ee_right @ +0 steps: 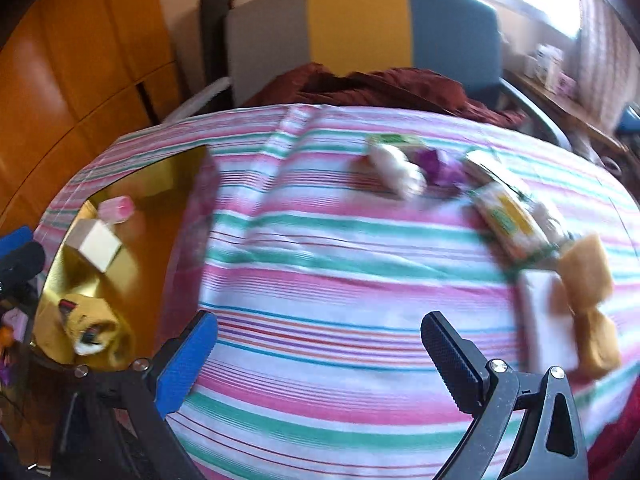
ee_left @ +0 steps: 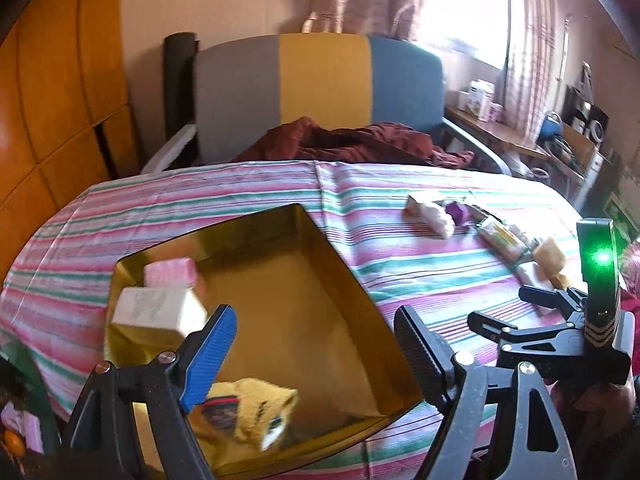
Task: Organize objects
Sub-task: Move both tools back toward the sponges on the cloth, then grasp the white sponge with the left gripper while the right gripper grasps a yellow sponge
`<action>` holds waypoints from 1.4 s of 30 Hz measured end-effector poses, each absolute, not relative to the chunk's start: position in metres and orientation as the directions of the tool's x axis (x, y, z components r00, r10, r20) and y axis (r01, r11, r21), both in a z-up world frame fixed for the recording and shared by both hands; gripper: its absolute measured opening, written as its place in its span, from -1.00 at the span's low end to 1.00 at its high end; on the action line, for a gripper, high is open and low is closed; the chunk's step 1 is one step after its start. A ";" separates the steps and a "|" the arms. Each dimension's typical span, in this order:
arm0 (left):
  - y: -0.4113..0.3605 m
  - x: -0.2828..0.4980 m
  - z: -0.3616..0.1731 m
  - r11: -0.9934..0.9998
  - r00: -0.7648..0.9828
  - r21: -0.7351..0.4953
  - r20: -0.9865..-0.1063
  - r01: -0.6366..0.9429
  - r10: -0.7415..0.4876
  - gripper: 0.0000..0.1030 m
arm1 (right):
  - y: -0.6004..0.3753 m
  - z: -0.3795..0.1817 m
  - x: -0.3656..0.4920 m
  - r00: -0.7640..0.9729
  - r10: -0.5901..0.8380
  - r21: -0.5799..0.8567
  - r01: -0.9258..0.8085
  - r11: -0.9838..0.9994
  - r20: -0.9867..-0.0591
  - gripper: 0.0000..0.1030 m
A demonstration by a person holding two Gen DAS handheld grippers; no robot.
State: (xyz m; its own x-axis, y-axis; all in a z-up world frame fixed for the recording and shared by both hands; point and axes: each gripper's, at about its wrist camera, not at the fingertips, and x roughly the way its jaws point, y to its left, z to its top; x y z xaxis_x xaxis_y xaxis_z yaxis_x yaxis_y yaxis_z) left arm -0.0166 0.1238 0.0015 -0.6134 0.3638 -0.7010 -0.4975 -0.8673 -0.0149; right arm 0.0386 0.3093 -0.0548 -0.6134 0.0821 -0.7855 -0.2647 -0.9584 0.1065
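Note:
A gold box [ee_left: 344, 288] [ee_right: 168, 176] lies open on the striped cloth at the left. Inside it are a pink block [ee_left: 170, 274] [ee_right: 115, 208], a white-and-gold carton [ee_left: 156, 312] [ee_right: 96, 246] and a yellow pouch [ee_left: 256, 404] [ee_right: 84, 330]. My left gripper [ee_left: 316, 344] hangs open over the box with nothing between its jaws. My right gripper [ee_right: 320, 354] [ee_left: 508, 312] is open above bare cloth, right of the box. Loose items lie at the right: a white lump [ee_right: 398, 170] [ee_left: 434, 218], a purple piece [ee_right: 434, 162] [ee_left: 460, 212], a yellow-green packet [ee_right: 512, 220] [ee_left: 502, 238], tan blocks [ee_right: 588, 268] [ee_left: 552, 254] and a white slab [ee_right: 548, 316].
The striped cloth [ee_right: 340, 280] covers a rounded table. A chair [ee_left: 320, 84] with grey, yellow and blue panels stands behind it, with dark red fabric [ee_left: 360, 140] on its seat. Wooden cabinets [ee_left: 52, 100] are at the left. A cluttered desk [ee_left: 520, 136] stands by the window at the right.

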 end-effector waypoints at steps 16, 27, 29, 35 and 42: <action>0.189 0.001 -0.008 -0.748 -0.493 -0.024 -0.738 -0.663 0.461 0.60 | 0.461 -0.026 0.126 -0.487 0.321 0.031 -0.584 -0.811 -0.812 0.98; 0.264 0.008 -0.019 -0.619 -0.343 -0.071 -0.780 -0.782 0.523 0.59 | 0.549 -0.036 0.153 -0.445 0.326 0.117 -0.721 -0.683 -0.834 0.98; 0.282 0.010 -0.025 -0.588 -0.291 -0.101 -0.795 -0.803 0.533 0.59 | 0.555 -0.034 0.156 -0.461 0.330 0.135 -0.725 -0.676 -0.823 0.98; 0.350 0.017 -0.047 -0.521 -0.173 -0.146 -0.839 -0.841 0.515 0.59 | 0.567 -0.037 0.166 -0.504 0.315 0.204 -0.731 -0.651 -0.804 0.98; 0.425 0.025 -0.069 -0.473 -0.086 -0.182 -0.867 -0.862 0.491 0.58 | 0.567 -0.032 0.167 -0.552 0.273 0.264 -0.704 -0.660 -0.788 0.98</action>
State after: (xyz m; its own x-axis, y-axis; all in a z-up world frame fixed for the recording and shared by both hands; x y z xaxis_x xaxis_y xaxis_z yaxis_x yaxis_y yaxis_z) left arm 0.0249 0.4254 -0.0689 -0.0862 0.4906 -0.8671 -0.8622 -0.4729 -0.1819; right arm 0.1665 0.5669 -0.0320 -0.5519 0.2733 -0.7879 -0.7037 -0.6596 0.2641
